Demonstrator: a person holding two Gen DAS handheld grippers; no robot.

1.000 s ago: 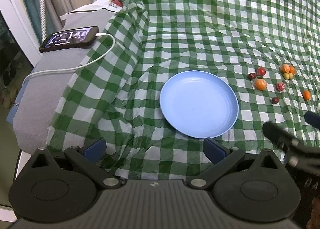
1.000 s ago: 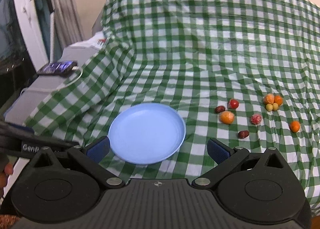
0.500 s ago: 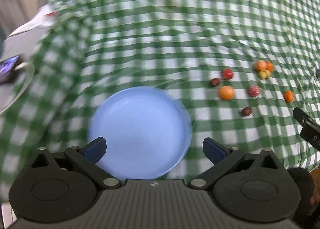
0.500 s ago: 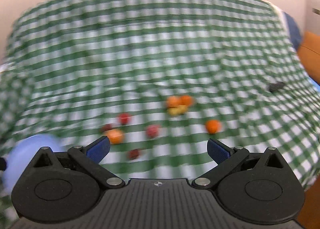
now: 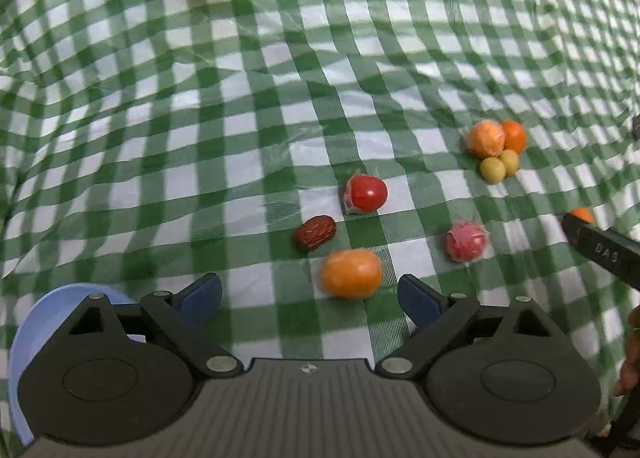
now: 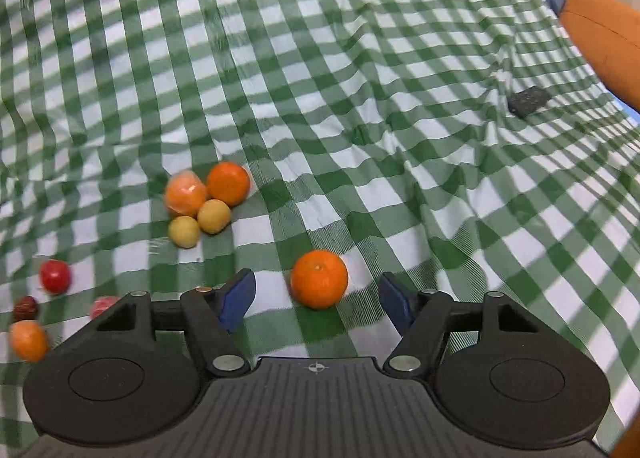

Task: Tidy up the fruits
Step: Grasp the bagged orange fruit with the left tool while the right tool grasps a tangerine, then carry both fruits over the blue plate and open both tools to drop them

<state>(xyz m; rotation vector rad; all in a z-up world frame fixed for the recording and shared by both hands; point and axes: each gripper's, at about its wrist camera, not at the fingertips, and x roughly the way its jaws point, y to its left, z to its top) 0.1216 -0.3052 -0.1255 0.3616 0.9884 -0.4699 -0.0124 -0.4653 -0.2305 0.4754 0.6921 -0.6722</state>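
The left tool [image 5: 310, 298] is held with its blue pads spread wide and nothing between them. Just beyond the gap, slightly to the right, a wrapped orange fruit [image 5: 351, 273] is seen on the green-and-white checked cloth [image 5: 240, 98]. A dark red date [image 5: 315, 232] lies to its far left, a wrapped red tomato [image 5: 366, 194] is found further back, and a pink wrapped fruit [image 5: 466, 241] rests to the right. Far to the right, a cluster of two orange fruits [image 5: 496, 136] and two small yellow fruits [image 5: 499, 166] is gathered, each touching its neighbours. The rim of a light blue plate [image 5: 24, 346] is partly hidden behind the left tool's body at the near left.

The right tool [image 6: 316, 300] is likewise released, its pads set well apart. A bare tangerine [image 6: 319, 279] sits on the cloth in line with the gap, just ahead of the pad tips and untouched by either pad. In the left view, this tangerine is mostly hidden behind a finger of the right tool at the right edge. In the right view, a dark grey block [image 6: 529, 100] lies on the cloth at the far right, and an orange cushion [image 6: 604, 34] is seen beyond the cloth's edge.
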